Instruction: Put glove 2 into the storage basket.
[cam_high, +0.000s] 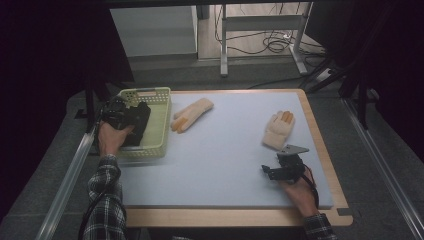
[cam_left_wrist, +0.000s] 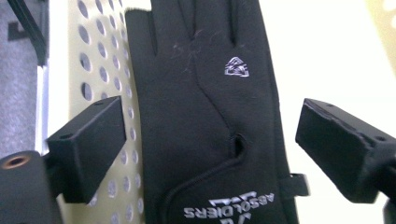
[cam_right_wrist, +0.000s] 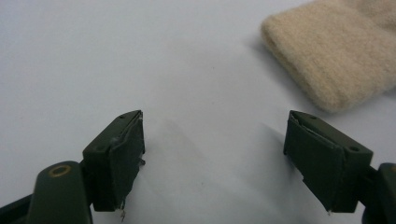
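Pale grey covers the top of the wood-edged desk (cam_high: 225, 150), and both of the person's plaid-sleeved forearms come in from the bottom of the high view. The left hand (cam_high: 111, 137) reaches up to the left edge of the frame and holds the left gripper (cam_high: 131, 117) over the pale green perforated plastic basket (cam_high: 159, 120) at the desk's left side. In the left gripper view its jaws stand spread wide, one on each side of a black fabric glove (cam_left_wrist: 205, 116) and clear of it. The glove lies flat in the basket, fingers towards the top of that frame, its left edge against the holed basket wall (cam_left_wrist: 93, 60). It carries a small silver emblem on the back and silver lettering at the cuff.

The right hand (cam_high: 300, 192) sits low at the lower right of the high view, holding the right gripper (cam_high: 280, 170) just above the desk surface. In the right gripper view its jaws are spread apart with only bare grey surface between them. A cream knitted glove with orange fingertips (cam_high: 279, 129) lies near, just beyond the gripper, and its cuff (cam_right_wrist: 327, 60) shows at the upper right of the right gripper view. A second cream knitted glove (cam_high: 192, 114) lies just right of the basket, in the upper middle of the high view.
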